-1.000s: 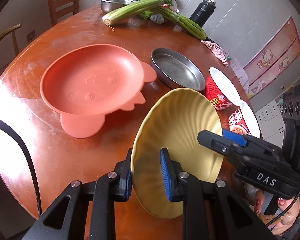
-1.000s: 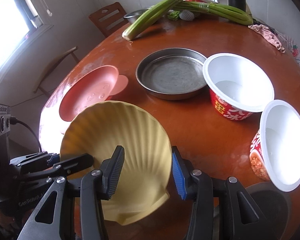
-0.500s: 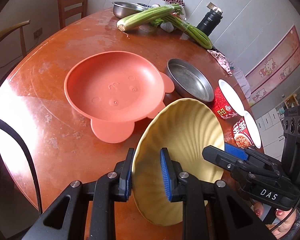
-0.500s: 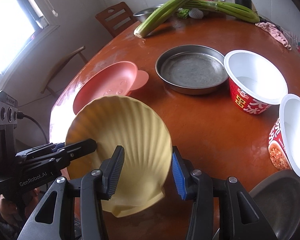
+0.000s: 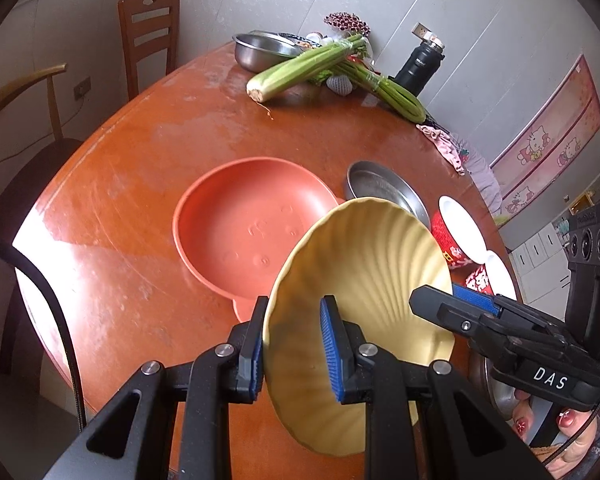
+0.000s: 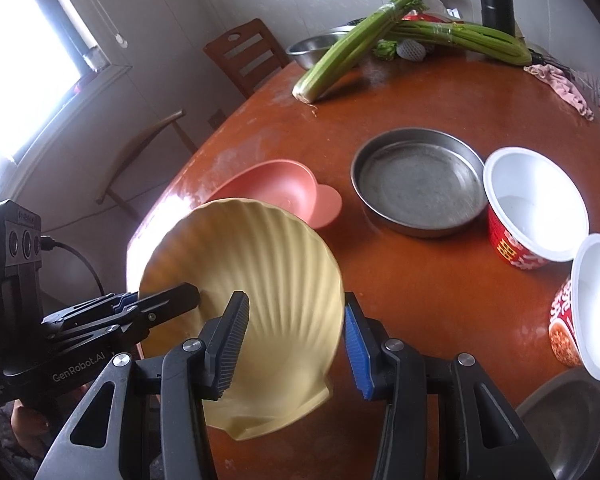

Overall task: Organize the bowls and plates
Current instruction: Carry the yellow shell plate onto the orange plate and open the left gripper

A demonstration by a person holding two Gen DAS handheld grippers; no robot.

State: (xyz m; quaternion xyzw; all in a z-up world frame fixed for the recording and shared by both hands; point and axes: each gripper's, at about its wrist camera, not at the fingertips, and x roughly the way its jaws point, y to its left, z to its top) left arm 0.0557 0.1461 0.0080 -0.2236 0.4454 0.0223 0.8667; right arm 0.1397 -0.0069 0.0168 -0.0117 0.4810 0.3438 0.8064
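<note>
A yellow shell-shaped plate (image 5: 364, 280) is held tilted above the table's near edge. My left gripper (image 5: 296, 350) is shut on its rim, one finger on each face. My right gripper (image 6: 296, 344) straddles the plate's other edge (image 6: 260, 280) with its jaws wide and not pressing; it shows in the left wrist view (image 5: 456, 304). An orange bear-shaped plate (image 5: 252, 224) lies flat on the table just beyond, also in the right wrist view (image 6: 276, 188). A round steel pan (image 6: 420, 188) lies to its right.
Two red instant-noodle cups (image 6: 536, 212) (image 6: 584, 308) stand right of the pan. A steel dish (image 6: 568, 420) sits at the near right edge. Celery (image 5: 300, 68), a steel bowl (image 5: 260, 48), a black flask (image 5: 420, 68) and a pink cloth (image 5: 440, 140) lie far back. Chairs (image 5: 148, 36) stand behind.
Both grippers and the yellow plate have risen and drawn back from the table, so the orange plate and pan look farther away. The left gripper's hold is unchanged.
</note>
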